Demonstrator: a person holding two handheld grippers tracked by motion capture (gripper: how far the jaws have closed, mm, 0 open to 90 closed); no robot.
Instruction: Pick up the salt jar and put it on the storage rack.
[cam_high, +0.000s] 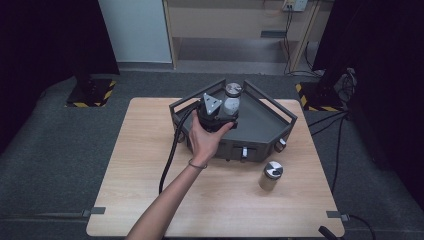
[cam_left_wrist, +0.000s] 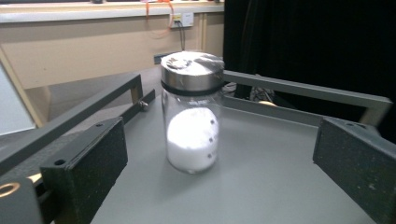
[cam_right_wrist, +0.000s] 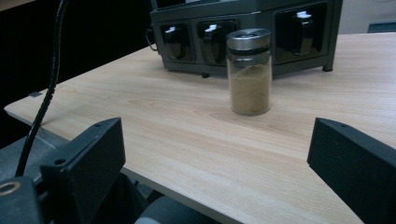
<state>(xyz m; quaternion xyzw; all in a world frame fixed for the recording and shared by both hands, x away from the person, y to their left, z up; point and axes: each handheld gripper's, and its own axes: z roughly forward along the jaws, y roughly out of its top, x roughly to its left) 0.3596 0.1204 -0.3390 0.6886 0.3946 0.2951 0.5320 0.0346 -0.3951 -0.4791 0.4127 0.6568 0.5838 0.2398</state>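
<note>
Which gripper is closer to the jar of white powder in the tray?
Left. The left gripper is open right at the white powder jar standing in the grey tray. The right gripper is off the table's near edge, facing the brown spice jar.

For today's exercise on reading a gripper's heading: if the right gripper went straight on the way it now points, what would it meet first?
Most likely the jar of brown powder, standing upright on the wooden table and roughly centred between the open right gripper jaws. Behind it sits the dark rack. Depth to the jar is hard to judge.
</note>
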